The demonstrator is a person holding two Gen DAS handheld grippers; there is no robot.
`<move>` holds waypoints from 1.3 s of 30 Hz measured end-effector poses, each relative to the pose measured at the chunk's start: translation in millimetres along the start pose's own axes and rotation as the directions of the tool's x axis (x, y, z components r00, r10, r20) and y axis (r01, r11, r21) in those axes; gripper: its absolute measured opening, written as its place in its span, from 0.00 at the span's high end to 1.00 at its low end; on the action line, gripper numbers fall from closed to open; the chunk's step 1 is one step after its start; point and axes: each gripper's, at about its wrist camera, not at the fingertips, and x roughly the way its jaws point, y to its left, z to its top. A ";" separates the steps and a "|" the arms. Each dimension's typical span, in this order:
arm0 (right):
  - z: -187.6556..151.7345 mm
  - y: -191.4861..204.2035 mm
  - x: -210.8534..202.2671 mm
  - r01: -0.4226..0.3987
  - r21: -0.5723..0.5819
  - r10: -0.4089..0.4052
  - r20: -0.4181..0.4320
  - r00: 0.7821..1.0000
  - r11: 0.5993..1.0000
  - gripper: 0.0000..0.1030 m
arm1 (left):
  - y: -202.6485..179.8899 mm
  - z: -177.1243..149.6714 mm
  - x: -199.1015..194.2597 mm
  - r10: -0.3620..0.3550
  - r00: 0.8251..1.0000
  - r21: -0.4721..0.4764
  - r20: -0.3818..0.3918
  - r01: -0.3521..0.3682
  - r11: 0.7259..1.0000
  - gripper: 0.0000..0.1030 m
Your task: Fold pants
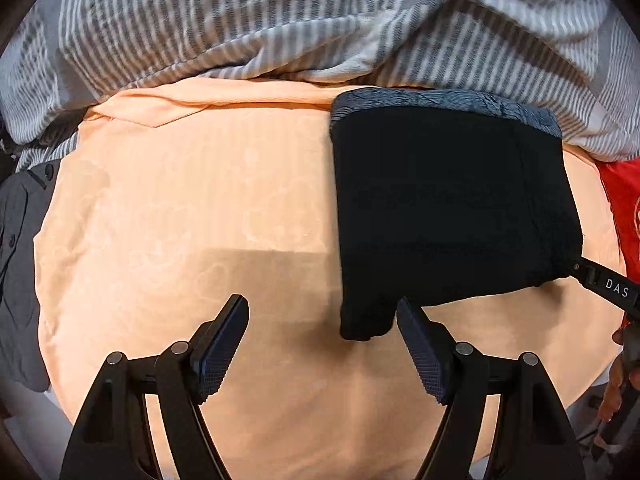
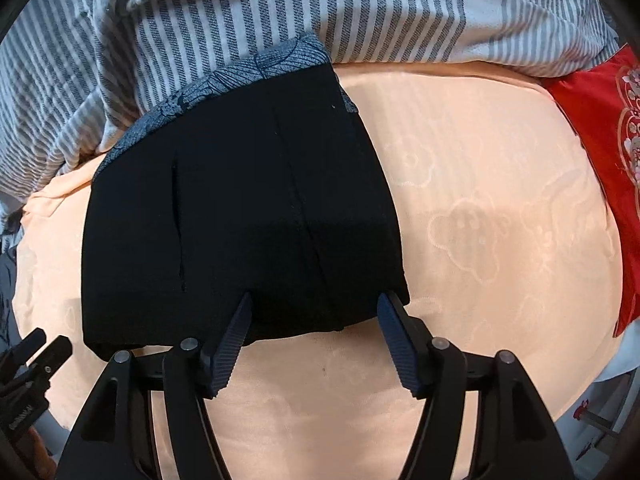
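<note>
1. Black pants, folded into a compact block, lay on the peach bed sheet, far edge against a striped duvet.
2. Right gripper hung over the block's near right corner, jaws spread, released, pressing nothing.
3. Left gripper stood just left of the block's near corner, jaws wide, empty.
4. No containers showed.

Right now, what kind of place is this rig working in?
Most likely a bedroom, on a bed. The folded black pants lie on a peach embossed bedsheet, with a rumpled grey-striped duvet bunched behind and a red embroidered cushion or cloth at the edge.
</note>
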 end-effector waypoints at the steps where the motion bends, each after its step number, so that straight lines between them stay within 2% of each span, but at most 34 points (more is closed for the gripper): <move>1: 0.5 -0.5 0.3 0.003 0.010 -0.003 -0.005 1.000 1.000 0.31 | 2.1 0.7 -0.2 -0.002 1.000 0.001 0.000 0.002 1.000 0.25; 11: -1.2 10.1 7.9 0.071 0.004 -0.071 -0.021 0.997 0.997 0.27 | 18.6 -1.9 -2.1 -0.032 0.999 -0.040 -0.011 0.032 0.999 0.25; 16: -5.6 12.1 3.5 0.076 0.015 -0.075 -0.007 0.997 0.997 0.27 | 17.8 -2.4 1.6 -0.046 0.999 -0.003 -0.026 0.046 0.999 0.25; 22: -14.3 5.4 -3.9 0.020 0.045 -0.020 0.002 1.000 0.999 0.27 | 6.7 0.9 3.4 -0.036 0.999 0.025 -0.021 0.037 0.999 0.25; 28: -15.9 2.8 -20.7 -0.013 0.002 0.013 0.031 0.999 1.000 0.27 | -4.7 15.4 3.5 -0.053 0.999 0.007 -0.012 0.053 0.999 0.25; 33: -5.7 -1.9 -34.5 -0.069 -0.033 0.070 0.035 0.997 0.997 0.27 | -11.8 28.8 3.4 -0.060 0.998 -0.035 -0.009 0.059 0.998 0.25; 39: 13.6 -10.4 -31.8 -0.105 -0.079 0.107 0.024 0.994 0.991 0.27 | -27.9 41.5 9.7 -0.056 0.998 -0.044 -0.011 0.055 0.997 0.25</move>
